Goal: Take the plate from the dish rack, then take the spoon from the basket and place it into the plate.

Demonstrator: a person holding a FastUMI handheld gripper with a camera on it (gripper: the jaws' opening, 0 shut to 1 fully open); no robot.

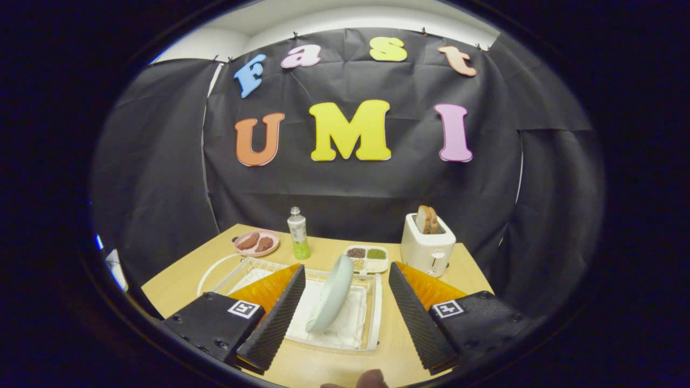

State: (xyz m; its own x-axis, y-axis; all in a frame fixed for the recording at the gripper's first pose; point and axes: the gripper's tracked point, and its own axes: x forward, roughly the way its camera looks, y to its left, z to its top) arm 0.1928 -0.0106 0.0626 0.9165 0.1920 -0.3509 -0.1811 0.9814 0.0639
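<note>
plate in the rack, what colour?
Pale mint-green plate, clearest in the gripper view, standing on edge between the open tongs.

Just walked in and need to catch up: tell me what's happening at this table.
A person holds a two-finger gripper open above a wooden table, its fingers either side of a pale plate without touching it. The plate stands on edge in a white dish rack. Beyond it are a bottle, a sectioned tray, a pink dish and a toaster holding bread.

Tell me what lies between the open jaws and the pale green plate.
Nothing: in the gripper view, the plate stands on edge in the white rack, between the gripper's jaws.
</note>
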